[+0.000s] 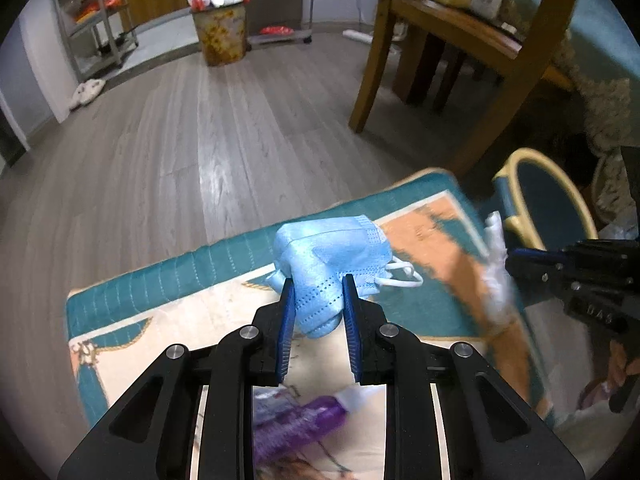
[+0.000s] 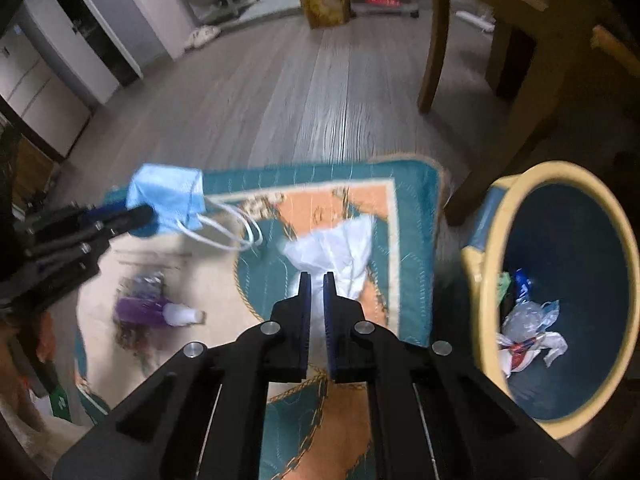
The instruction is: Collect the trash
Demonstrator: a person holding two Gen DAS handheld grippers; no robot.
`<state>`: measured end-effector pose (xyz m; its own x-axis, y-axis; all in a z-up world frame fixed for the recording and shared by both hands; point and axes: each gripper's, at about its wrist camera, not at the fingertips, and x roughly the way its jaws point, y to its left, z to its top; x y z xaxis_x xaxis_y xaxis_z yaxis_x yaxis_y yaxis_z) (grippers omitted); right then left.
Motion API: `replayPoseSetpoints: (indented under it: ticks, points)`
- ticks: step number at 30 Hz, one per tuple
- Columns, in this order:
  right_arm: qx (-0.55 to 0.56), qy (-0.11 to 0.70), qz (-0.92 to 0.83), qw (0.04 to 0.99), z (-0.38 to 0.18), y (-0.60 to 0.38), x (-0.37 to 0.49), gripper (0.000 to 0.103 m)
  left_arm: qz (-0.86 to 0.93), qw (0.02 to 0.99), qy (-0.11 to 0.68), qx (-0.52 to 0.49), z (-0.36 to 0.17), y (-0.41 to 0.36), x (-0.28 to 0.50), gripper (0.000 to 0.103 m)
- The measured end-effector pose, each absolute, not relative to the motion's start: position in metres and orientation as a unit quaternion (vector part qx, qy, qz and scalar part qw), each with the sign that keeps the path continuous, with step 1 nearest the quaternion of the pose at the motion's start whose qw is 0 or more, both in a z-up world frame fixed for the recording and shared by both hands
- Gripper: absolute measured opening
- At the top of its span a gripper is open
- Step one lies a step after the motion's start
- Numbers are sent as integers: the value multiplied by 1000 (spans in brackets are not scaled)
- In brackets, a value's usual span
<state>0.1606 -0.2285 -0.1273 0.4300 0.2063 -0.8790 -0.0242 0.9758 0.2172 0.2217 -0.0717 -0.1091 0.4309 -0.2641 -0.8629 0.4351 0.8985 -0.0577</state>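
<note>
My left gripper (image 1: pixel 318 286) is shut on a light blue face mask (image 1: pixel 332 260) and holds it above the patterned rug (image 1: pixel 160 292); the mask's white ear loops hang to the right. In the right wrist view the mask (image 2: pixel 168 196) shows at the left in the left gripper (image 2: pixel 140 214). My right gripper (image 2: pixel 317 278) is shut on a crumpled white plastic bag (image 2: pixel 340 252) over the rug (image 2: pixel 412 208). The white bag (image 1: pixel 496 276) also shows in the left wrist view, in the right gripper (image 1: pixel 516 258). A blue bin with a yellow rim (image 2: pixel 492 248) stands right of the rug and holds trash (image 2: pixel 528 332).
A purple bottle with a white cap (image 2: pixel 148 312) lies on the rug; it also shows in the left wrist view (image 1: pixel 300 428). Wooden chair legs (image 1: pixel 372 64) stand beyond the rug. A full patterned bin (image 1: pixel 222 32), metal racks (image 1: pixel 92 20) and slippers (image 1: pixel 86 92) are far across the wood floor.
</note>
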Motion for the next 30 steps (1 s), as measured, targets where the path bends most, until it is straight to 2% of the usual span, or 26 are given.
replayPoseSetpoints:
  ticks: [7, 14, 17, 18, 22, 29, 30]
  points:
    - [110, 482, 56, 868, -77, -256, 130, 5, -232, 862, 445, 74, -65, -94, 190, 24]
    - [95, 512, 52, 852, -114, -258, 122, 7, -224, 873, 430, 53, -49, -101, 175, 24]
    - [74, 522, 63, 848, -130, -243, 125, 27, -214, 870, 440, 57, -57, -96, 178, 24]
    - [63, 527, 67, 845, -137, -235, 129, 37, -210, 870, 443, 60, -60, -93, 180, 24]
    - [19, 544, 82, 835, -161, -209, 140, 49, -196, 867, 454, 59, -70, -78, 190, 25]
    - [-13, 565, 87, 820, -187, -183, 163, 50, -172, 862, 474, 55, -87, -49, 214, 24]
    - [-13, 570, 84, 817, -190, -183, 166, 43, -170, 861, 476, 57, -89, -46, 215, 24]
